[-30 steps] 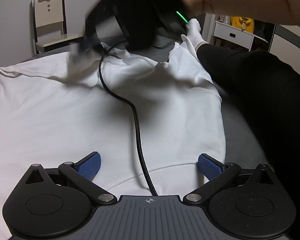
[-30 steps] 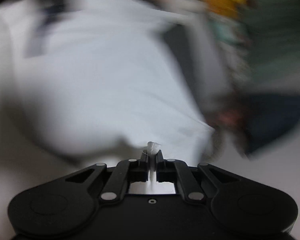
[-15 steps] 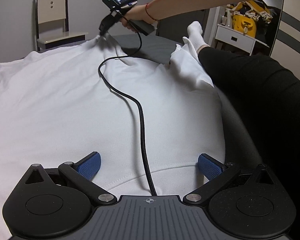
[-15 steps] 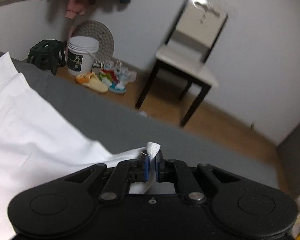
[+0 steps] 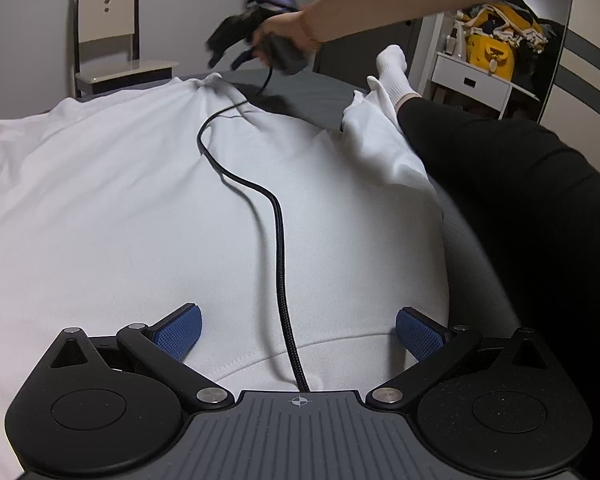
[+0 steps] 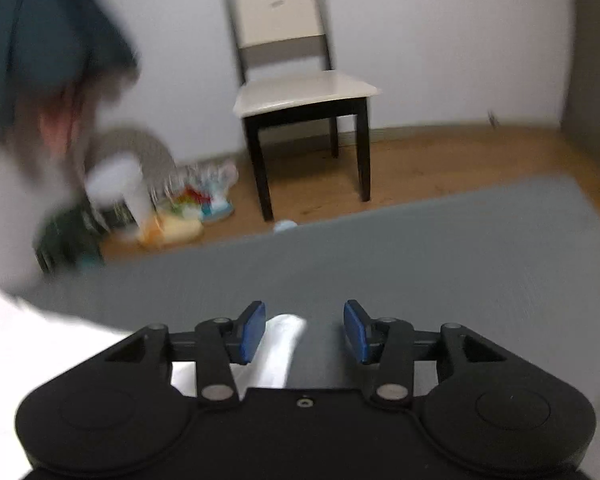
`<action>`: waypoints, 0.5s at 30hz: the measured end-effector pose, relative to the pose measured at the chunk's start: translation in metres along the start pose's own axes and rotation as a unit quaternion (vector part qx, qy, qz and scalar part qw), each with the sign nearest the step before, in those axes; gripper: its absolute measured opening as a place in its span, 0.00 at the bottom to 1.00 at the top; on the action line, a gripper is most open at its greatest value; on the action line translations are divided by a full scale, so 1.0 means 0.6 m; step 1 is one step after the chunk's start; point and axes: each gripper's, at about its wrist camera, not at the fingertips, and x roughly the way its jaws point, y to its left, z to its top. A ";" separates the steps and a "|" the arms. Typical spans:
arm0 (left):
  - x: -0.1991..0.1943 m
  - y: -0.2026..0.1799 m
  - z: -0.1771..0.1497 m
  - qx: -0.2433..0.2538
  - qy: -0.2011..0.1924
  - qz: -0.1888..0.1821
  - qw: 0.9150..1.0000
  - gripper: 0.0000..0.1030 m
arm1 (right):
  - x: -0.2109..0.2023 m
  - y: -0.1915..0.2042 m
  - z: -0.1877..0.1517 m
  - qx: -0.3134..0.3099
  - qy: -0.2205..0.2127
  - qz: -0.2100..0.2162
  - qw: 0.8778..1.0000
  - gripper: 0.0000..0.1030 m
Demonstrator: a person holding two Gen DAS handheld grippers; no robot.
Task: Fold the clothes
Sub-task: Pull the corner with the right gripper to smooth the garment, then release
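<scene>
A white T-shirt [image 5: 140, 208] lies spread flat on the grey bed. My left gripper [image 5: 298, 330] stands open over its near hem, blue pads [image 5: 180, 330] wide apart with nothing between them. In the left wrist view my right gripper [image 5: 236, 46] hangs above the shirt's far corner, held in a hand. The right wrist view shows my right gripper [image 6: 304, 330] open, with a white tip of the T-shirt [image 6: 280, 344] lying loose between the pads on the grey sheet [image 6: 420, 248].
A black cable [image 5: 278, 236] runs across the shirt from the left gripper to the right one. A person's leg [image 5: 520, 184] in black with a white sock [image 5: 394, 68] lies along the right side. A chair [image 6: 296, 92] stands past the bed's far edge.
My right gripper has opened and let go of the shirt's corner, which it held pinched a moment ago, and has lifted off it. The left gripper has stayed put.
</scene>
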 end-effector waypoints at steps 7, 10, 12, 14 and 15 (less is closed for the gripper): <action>-0.017 0.025 0.004 -0.079 -0.028 -0.043 0.996 1.00 | -0.070 -0.030 -0.066 -0.051 0.156 0.108 0.980 0.38; -0.026 0.020 0.006 -0.070 -0.042 -0.049 0.995 1.00 | -0.110 -0.017 -0.127 -0.101 0.213 0.136 0.962 0.37; -0.030 0.013 0.009 -0.059 -0.050 -0.054 0.996 1.00 | -0.128 -0.011 -0.159 -0.115 0.231 0.143 0.956 0.28; -0.031 0.009 0.010 -0.052 -0.055 -0.054 0.996 1.00 | -0.143 -0.007 -0.185 -0.117 0.234 0.153 0.953 0.20; -0.031 0.008 0.010 -0.050 -0.056 -0.054 0.996 1.00 | -0.146 -0.011 -0.190 -0.102 0.235 0.154 0.954 0.17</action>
